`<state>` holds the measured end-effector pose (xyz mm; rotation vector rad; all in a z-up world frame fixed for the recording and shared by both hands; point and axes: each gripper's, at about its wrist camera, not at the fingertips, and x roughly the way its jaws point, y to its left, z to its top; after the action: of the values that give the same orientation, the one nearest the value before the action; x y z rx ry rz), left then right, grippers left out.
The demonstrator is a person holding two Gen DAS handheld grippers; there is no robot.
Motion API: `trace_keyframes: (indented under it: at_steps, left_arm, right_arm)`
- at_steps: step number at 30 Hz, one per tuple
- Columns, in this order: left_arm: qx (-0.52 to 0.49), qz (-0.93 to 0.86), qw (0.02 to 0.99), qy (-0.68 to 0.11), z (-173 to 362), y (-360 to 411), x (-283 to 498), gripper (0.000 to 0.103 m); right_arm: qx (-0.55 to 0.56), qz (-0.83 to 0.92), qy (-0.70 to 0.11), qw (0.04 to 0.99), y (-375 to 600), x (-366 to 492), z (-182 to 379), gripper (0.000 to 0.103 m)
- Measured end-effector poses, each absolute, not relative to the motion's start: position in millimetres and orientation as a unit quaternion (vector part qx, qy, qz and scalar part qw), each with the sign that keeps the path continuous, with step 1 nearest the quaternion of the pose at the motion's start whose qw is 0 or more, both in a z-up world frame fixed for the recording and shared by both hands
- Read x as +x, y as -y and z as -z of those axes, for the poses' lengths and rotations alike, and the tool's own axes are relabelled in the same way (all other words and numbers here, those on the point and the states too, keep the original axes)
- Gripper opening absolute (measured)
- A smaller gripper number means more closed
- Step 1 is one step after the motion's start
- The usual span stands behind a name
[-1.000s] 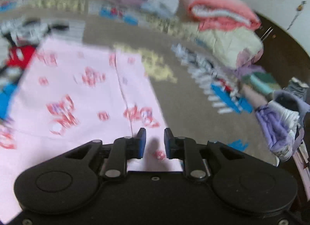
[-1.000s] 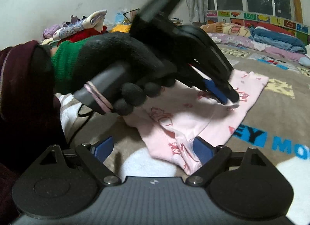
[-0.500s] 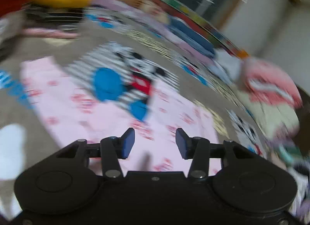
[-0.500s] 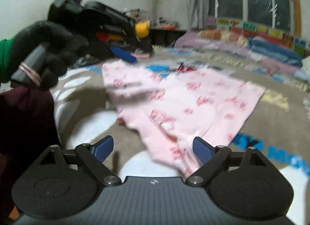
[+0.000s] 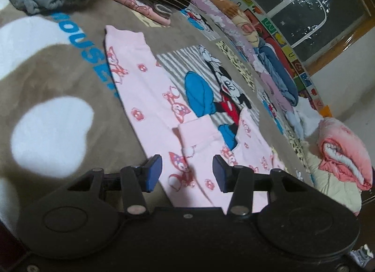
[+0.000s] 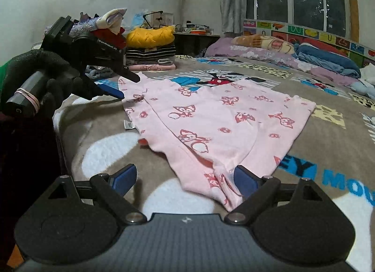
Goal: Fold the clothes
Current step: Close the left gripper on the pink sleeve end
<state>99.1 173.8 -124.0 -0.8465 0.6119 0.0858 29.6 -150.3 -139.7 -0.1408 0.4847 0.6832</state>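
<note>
one pink garment [image 6: 211,122], two grippers, both jaws apart.

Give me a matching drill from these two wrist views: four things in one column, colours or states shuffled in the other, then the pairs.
Things:
1. pink garment
2. padded jacket
3. left claw
4. rolled quilt

Descriptions:
A. yellow, on top of a stack
B. open, holding nothing
C. coral pink, at the bed's edge
D. spread flat on the blanket

Pairs: 1-D, 2-A, 3-B, 4-C
</note>
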Motion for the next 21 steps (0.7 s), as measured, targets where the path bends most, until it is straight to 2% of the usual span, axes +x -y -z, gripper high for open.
trace_keyframes:
  at_steps: [8,13,14,21]
  left_arm:
    - [-0.421,-0.04,0.863,-0.277,133.6,-175.9,113.0,0.043]
    - [-0.415,-0.033,0.867,-0.274,133.9,-171.7,119.4,0.018]
    - [-0.415,-0.03,0.867,-0.274,133.7,-170.5,120.5,0.009]
    - [-0.395,0.009,0.883,-0.254,99.2,-144.9,129.1,0.005]
  right_arm:
    - [-0.059,-0.333,-0.239,0.91,155.0,27.9,140.9,0.089]
    - [-0.056,-0.334,-0.238,0.91,156.9,27.0,140.8,0.089]
    - [-0.056,-0.334,-0.238,0.91,157.2,26.9,140.7,0.089]
    - [-0.049,-0.33,-0.234,0.913,162.3,28.4,137.3,0.089]
